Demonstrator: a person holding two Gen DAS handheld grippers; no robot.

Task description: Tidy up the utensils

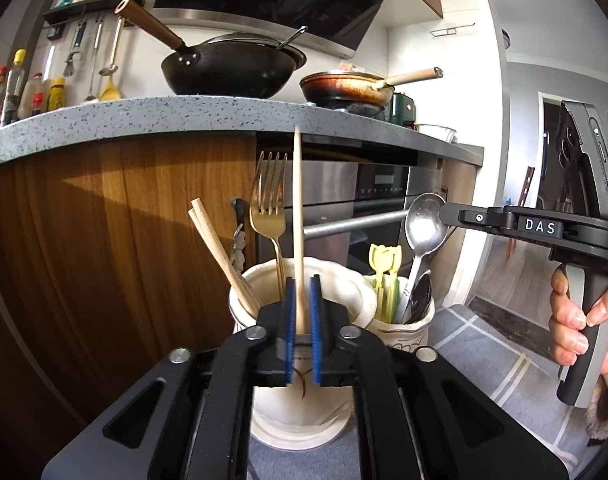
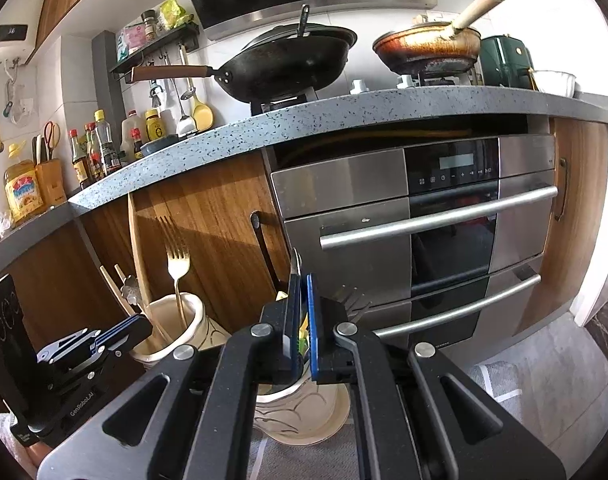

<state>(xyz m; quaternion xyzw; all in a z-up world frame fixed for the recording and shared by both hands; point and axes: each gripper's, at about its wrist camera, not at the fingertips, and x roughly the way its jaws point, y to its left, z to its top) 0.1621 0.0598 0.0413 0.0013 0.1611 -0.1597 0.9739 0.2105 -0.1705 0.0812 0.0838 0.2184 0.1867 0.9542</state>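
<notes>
i work two sets of jaws over two ceramic pots that stand on a grey rug on the floor, in front of the oven [image 2: 416, 240].

my left gripper [image 1: 302, 312] has its jaws narrow, and a long wooden chopstick [image 1: 297, 208] stands upright in the slot between the blue pads [image 1: 289, 320]. a sliver of gap shows on either side of it, so i judge the grip slack rather than clamping. its lower end is hidden behind the jaws, over the mouth of the cream holder [image 1: 304, 420]. that pot already carries a gold fork [image 1: 268, 204] at 12 o'clock and two more chopsticks [image 1: 219, 256] leaning out toward 10 o'clock.

the chopstick is light, stiff and smooth, so it could slide through loose pads. i would hold it low on the shaft, near the pot rim, so it cannot swing.

my right gripper [image 1: 444, 213] is pinched on the tip of the bowl of a steel spoon [image 1: 424, 226], at 3 o'clock from my left jaws. its handle drops into the smaller holder [image 1: 408, 332], beside the yellow-green picks [image 1: 385, 276]. the spoon is rigid, heavier and slick; the curved bowl is a poor purchase, and the flat neck would serve better.
</notes>
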